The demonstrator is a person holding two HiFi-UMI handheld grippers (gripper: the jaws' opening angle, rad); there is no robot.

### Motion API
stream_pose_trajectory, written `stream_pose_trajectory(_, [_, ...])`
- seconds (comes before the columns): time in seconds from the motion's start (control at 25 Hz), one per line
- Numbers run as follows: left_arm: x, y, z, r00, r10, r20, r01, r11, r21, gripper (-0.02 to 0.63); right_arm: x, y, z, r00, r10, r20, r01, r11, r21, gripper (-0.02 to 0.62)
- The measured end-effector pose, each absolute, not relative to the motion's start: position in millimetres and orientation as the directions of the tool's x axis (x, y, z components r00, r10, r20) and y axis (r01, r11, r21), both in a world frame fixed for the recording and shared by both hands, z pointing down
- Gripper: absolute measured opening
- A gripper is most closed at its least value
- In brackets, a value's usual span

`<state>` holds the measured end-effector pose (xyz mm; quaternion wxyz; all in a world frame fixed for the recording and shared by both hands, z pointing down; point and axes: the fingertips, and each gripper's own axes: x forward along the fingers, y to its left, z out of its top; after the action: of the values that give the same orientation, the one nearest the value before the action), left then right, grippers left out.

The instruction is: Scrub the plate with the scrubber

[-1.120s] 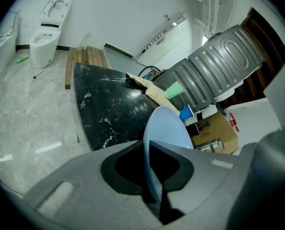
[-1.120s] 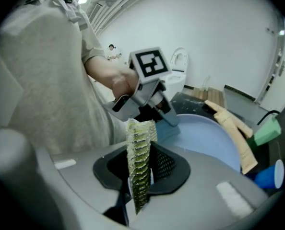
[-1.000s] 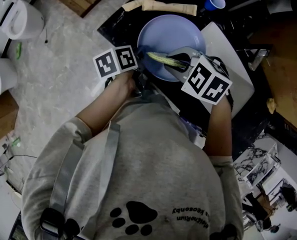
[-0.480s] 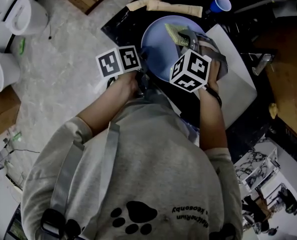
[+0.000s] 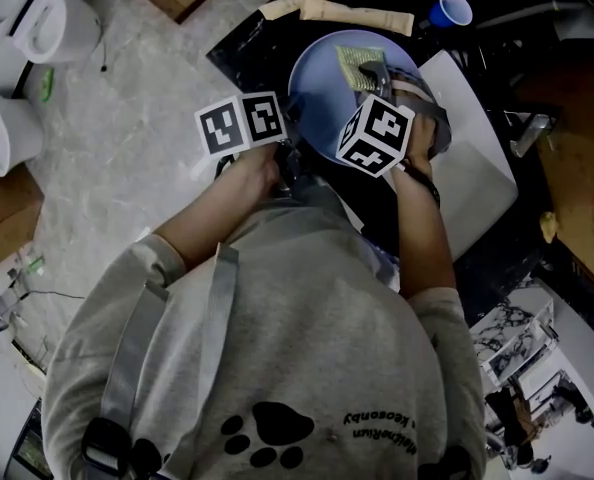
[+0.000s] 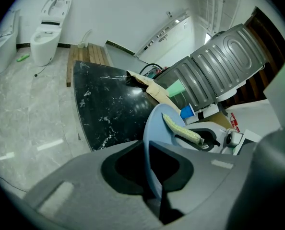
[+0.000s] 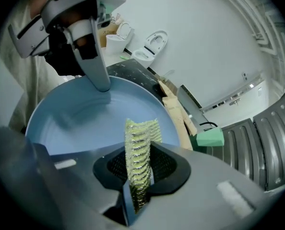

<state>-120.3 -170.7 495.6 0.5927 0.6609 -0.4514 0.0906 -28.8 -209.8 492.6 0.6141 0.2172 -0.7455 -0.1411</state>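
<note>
- Right gripper [image 5: 373,76] has swung from the plate's [image 5: 317,88] right-hand rim in over its far half. It also tips more steeply down at the plate than a second ago.
- Scrubber [image 5: 359,63] went with it. It was stretched across the plate's middle and now sits flat on the plate's far part, right of centre.
- Right jaws are clamped on the scrubber. In the right gripper view we see the yellow-green mesh pinched edge-on between the pads, with its free end reaching out toward the plate.
- Left gripper [image 5: 292,140] hasn't shifted and is at the same spot on the plate's near-left rim. Its jaws are closed on that rim, which the left gripper view shows running straight in between the pads.
- Plate looks unmoved on the black counter [image 6: 104,109], with the blue cup [image 5: 449,10] just past its far-right rim.
- Our read is that this was one wiping stroke, from the plate's middle to its far edge. Scrubbing is under way, not done.
- We'd say the plate's near half and left side still need passes.
- We can't tell from these views whether the mesh is pressing hard or only skimming the plate.
- We'd expect the next move to be a drag back toward the plate's near rim, with the left clamp held firm.
- Risks as we judge them: the plate pivoting about its one rim grip, or the thin mesh slipping out of the right pads.
</note>
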Motion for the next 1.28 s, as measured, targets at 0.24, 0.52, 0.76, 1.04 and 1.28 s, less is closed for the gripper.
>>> stream_pose_trajectory(0.24, [-123, -172, 495, 0.559, -0.5, 0.661, -0.709, 0.126, 0.694, 0.028, -28, -191, 498, -0.17, -0.391, 0.904, -0.19, 0.914, 0.36, 0.071])
stream_pose_trajectory(0.52, [-125, -172, 496, 0.531, -0.52, 0.669, -0.715, 0.149, 0.683, 0.028, -30, -155, 498, -0.214, -0.223, 0.951, -0.223, 0.959, 0.175, 0.069])
stream_pose_trajectory(0.76, [-125, -172, 496, 0.524, -0.525, 0.671, -0.713, 0.16, 0.682, 0.028, -33, -123, 495, -0.214, -0.092, 0.973, -0.208, 0.977, 0.047, 0.069])
stream_pose_trajectory(1.04, [-125, -172, 497, 0.516, -0.527, 0.675, -0.716, 0.168, 0.678, 0.028, -31, -88, 491, -0.21, 0.034, 0.977, -0.165, 0.984, -0.07, 0.069])
stream_pose_trajectory(1.28, [-125, -173, 497, 0.513, -0.526, 0.679, -0.721, 0.165, 0.673, 0.028, -29, -59, 484, -0.206, 0.151, 0.967, -0.1, 0.98, -0.174, 0.069])
